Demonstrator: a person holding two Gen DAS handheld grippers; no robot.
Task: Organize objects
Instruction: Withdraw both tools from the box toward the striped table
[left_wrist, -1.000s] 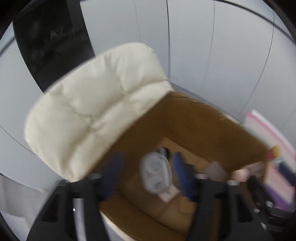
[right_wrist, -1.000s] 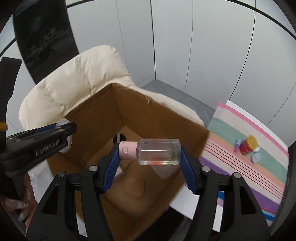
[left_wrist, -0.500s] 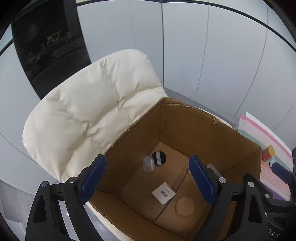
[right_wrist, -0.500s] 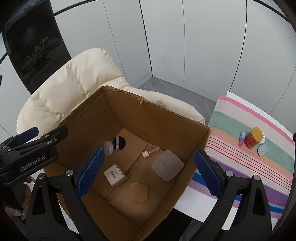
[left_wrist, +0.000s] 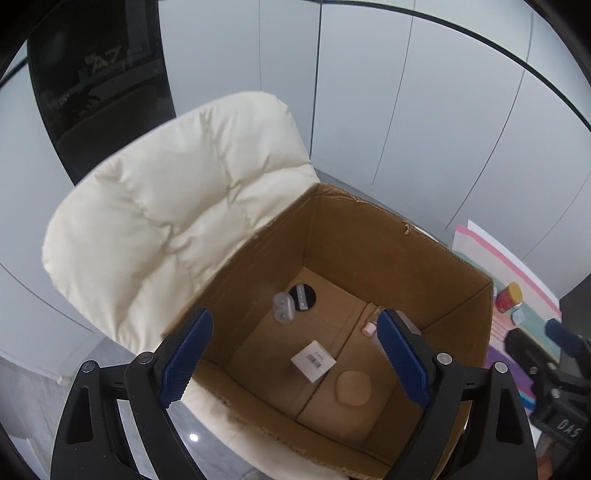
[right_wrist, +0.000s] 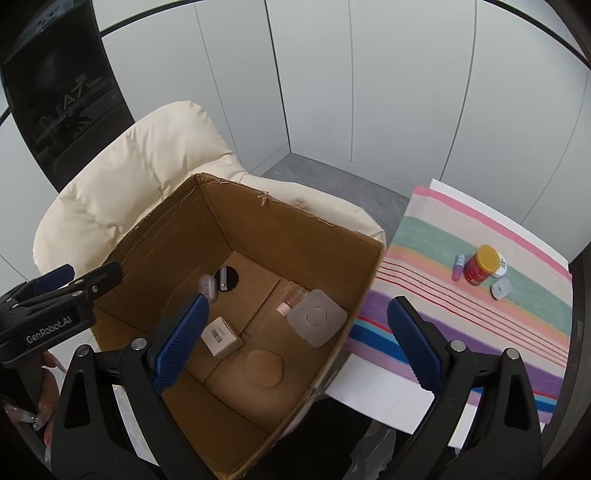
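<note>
An open cardboard box (right_wrist: 295, 221) (left_wrist: 388, 240) sits on a cream padded chair (left_wrist: 166, 221). In it lie a clear case (right_wrist: 207, 287), a small white barcoded box (right_wrist: 221, 336), a clear bottle with a pink cap (right_wrist: 291, 299) and a grey square pad (right_wrist: 317, 317). My right gripper (right_wrist: 299, 347) is open and empty above the box's right side. My left gripper (left_wrist: 295, 362) is open and empty above the box's near edge; it also shows in the right wrist view (right_wrist: 62, 295).
A striped cloth (right_wrist: 480, 314) on a white table to the right holds a red jar with a yellow lid (right_wrist: 482, 266), a purple tube (right_wrist: 458, 266) and a small grey-blue piece (right_wrist: 501, 288). Grey wall panels and a dark panel stand behind.
My right gripper let go of the clear pink-capped bottle, which now lies in the box. My left gripper let go of the clear case. Both grippers opened wide and rose.
</note>
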